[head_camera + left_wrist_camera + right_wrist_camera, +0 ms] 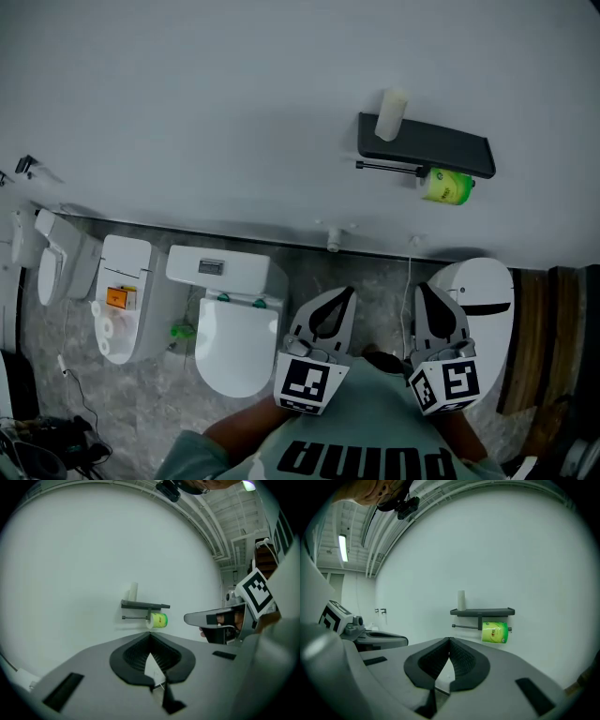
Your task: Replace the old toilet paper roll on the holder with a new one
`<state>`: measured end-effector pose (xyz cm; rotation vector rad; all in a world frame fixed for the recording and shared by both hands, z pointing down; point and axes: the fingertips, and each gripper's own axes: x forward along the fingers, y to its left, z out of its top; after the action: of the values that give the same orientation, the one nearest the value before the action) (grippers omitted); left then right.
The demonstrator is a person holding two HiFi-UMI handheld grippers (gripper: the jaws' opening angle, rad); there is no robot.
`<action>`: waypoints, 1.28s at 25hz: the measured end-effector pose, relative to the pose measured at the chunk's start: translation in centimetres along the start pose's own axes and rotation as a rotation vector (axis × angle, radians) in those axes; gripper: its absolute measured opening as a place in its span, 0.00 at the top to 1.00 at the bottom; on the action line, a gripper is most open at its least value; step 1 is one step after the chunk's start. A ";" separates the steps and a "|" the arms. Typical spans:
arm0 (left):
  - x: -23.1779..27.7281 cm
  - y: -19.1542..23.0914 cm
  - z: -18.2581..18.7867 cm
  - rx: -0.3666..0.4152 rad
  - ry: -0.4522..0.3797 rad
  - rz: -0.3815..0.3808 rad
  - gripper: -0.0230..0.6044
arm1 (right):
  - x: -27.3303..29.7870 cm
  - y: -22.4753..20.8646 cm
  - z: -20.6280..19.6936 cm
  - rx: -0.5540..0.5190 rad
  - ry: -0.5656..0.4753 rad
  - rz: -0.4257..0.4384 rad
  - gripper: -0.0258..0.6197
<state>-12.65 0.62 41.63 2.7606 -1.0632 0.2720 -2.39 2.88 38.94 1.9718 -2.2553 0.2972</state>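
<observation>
1. Here, the green-wrapped roll hangs on the thin bar of the dark holder, at the bar's right end, just under the holder's flat shelf.
2. On the shelf's left end a pale cylinder stands upright, well apart from the roll.
3. The holder is fixed to a plain pale wall, high above the floor line.
4. Both tongs point toward that wall from a distance and touch neither the roll nor the holder.
5. The left tongs have their jaws closed tip to tip with nothing between them, as the left gripper view shows; the roll sits beyond and slightly right of the tips.
6. The right tongs are likewise closed and empty; in the right gripper view the holder lies ahead and to the right of the tips.
7. The two tongs are held side by side, near each other, each with its marker cube at the back, close to the person's chest.
8. Below the wall, a white toilet with its lid down stands on the mottled grey floor, left of the left tongs.
9. A rounded white bin stands on the floor just right of the right tongs, beneath the holder.
</observation>
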 end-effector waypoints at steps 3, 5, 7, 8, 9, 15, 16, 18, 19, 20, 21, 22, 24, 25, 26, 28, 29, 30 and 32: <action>-0.1 -1.1 0.8 0.007 -0.017 0.027 0.96 | -1.2 -0.8 0.2 -0.007 -0.012 0.016 0.94; 0.0 -2.4 1.2 0.017 -0.022 0.032 0.96 | -2.2 -1.6 0.4 -0.010 -0.022 0.025 0.94; 0.4 -3.9 1.6 0.030 -0.029 0.032 0.96 | -3.2 -2.5 0.7 -0.011 -0.032 0.030 0.94; 0.7 -4.6 1.7 0.035 -0.036 0.033 0.96 | -3.7 -3.0 0.7 -0.008 -0.035 0.033 0.94; 1.0 -5.4 1.8 0.040 -0.044 0.035 0.96 | -4.2 -3.4 0.5 -0.003 -0.035 0.037 0.94; 2.0 -8.9 2.0 0.075 -0.041 0.056 0.96 | -6.8 -5.8 -0.7 0.030 -0.029 0.066 0.94; 2.0 -9.4 1.9 0.081 -0.025 0.058 0.96 | -7.1 -6.2 -0.9 0.036 -0.028 0.071 0.94; 2.1 -10.4 1.7 0.090 -0.009 0.064 0.96 | -7.7 -6.9 -1.2 0.039 -0.026 0.081 0.94; 2.0 -10.9 1.5 0.094 0.001 0.067 0.96 | -8.0 -7.2 -1.4 0.035 -0.023 0.089 0.95; 1.9 -11.5 1.2 0.095 0.011 0.070 0.96 | -8.3 -7.4 -1.7 0.028 -0.020 0.097 0.95; 1.7 -12.0 0.8 0.097 0.016 0.076 0.96 | -8.5 -7.5 -1.9 0.020 -0.019 0.108 0.95; 1.6 -12.3 0.5 0.098 0.012 0.084 0.96 | -8.8 -7.6 -2.2 0.014 -0.021 0.118 0.95; 1.4 -12.8 -0.3 0.102 0.004 0.099 0.96 | -9.2 -7.9 -2.7 0.013 -0.031 0.131 0.95; 1.2 -13.1 -0.6 0.105 0.005 0.102 0.96 | -9.5 -8.0 -3.0 0.018 -0.035 0.133 0.95; 1.0 -13.5 -1.0 0.107 0.005 0.103 0.96 | -9.8 -8.1 -3.4 0.024 -0.037 0.133 0.95; 0.8 -14.4 -1.3 0.109 0.012 0.102 0.96 | -10.4 -8.3 -4.0 0.030 -0.034 0.135 0.95; 0.6 -14.8 -1.3 0.107 0.008 0.104 0.96 | -10.7 -8.4 -4.1 0.030 -0.033 0.139 0.95; 0.6 -15.0 -1.2 0.105 0.000 0.108 0.96 | -10.9 -8.4 -4.2 0.031 -0.032 0.142 0.95; 0.5 -15.5 -1.2 0.106 0.009 0.109 0.96 | -11.3 -8.6 -4.0 0.028 -0.037 0.147 0.95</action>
<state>-1.92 11.93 41.44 2.7945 -1.2330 0.3659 7.58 13.67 40.80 1.8416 -2.4375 0.3121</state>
